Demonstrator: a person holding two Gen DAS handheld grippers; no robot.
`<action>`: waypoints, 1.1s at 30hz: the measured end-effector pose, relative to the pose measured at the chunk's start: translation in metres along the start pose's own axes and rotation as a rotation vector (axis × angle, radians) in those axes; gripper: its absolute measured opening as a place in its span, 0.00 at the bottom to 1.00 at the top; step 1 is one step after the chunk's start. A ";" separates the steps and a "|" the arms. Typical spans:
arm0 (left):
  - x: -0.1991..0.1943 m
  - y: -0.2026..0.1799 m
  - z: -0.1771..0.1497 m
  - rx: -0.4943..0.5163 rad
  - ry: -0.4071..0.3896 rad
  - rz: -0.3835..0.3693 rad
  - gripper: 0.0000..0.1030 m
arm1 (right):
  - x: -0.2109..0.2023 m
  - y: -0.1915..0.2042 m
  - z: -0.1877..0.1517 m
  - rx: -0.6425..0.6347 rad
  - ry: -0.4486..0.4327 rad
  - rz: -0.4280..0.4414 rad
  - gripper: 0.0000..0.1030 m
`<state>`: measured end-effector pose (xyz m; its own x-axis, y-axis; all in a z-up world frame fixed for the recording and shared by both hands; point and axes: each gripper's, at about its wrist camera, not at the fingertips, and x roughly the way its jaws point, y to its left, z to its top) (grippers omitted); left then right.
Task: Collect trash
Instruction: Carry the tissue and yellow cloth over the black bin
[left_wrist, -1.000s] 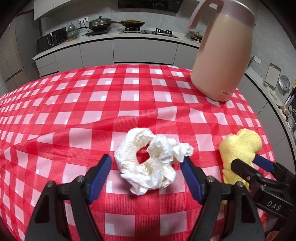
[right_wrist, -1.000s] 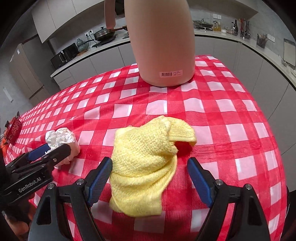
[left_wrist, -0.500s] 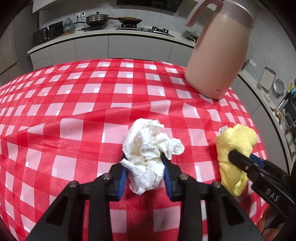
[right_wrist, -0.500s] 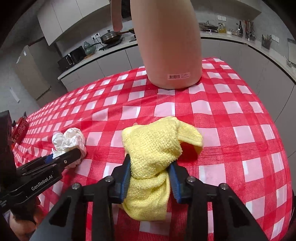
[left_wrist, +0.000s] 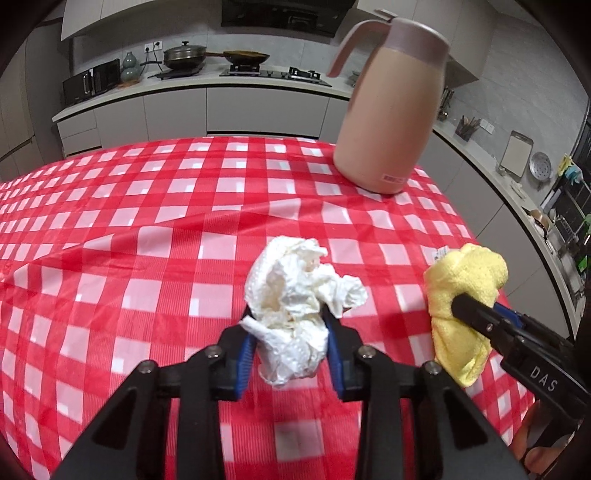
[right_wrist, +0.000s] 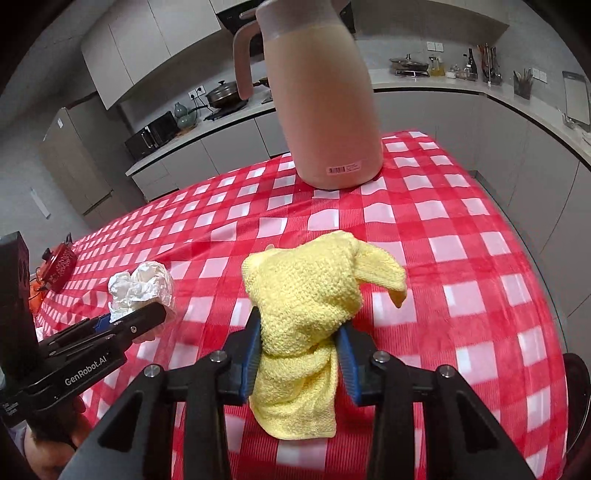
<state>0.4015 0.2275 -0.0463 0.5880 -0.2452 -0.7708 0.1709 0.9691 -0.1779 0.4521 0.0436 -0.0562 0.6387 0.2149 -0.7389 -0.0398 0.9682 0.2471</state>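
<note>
In front of the pink jug (left_wrist: 388, 122) on the checked bench (left_wrist: 147, 240), the left tongs (left_wrist: 291, 350) pinch a crumpled white tissue (left_wrist: 295, 295); beside it, the right tongs (right_wrist: 299, 350) pinch a yellow cloth (right_wrist: 306, 295).

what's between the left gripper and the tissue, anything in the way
Nothing visible. The left gripper is already shut on the tissue, its pads pressing both sides. No bin shows in either view.

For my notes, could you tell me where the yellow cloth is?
The yellow cloth is clamped in the right hand-held gripper, right of the crumpled tissue.
</note>
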 end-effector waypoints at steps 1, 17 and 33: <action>-0.004 -0.002 -0.002 0.001 -0.002 -0.002 0.34 | -0.005 0.000 -0.003 0.000 -0.002 0.005 0.39; -0.042 -0.036 -0.043 -0.015 -0.021 0.003 0.34 | -0.069 -0.009 -0.046 -0.037 -0.008 0.048 0.39; -0.059 -0.109 -0.069 -0.019 -0.046 -0.004 0.34 | -0.125 -0.070 -0.069 -0.042 -0.026 0.067 0.39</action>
<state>0.2939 0.1384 -0.0237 0.6229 -0.2499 -0.7413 0.1587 0.9683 -0.1931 0.3218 -0.0420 -0.0242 0.6531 0.2760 -0.7052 -0.1145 0.9565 0.2684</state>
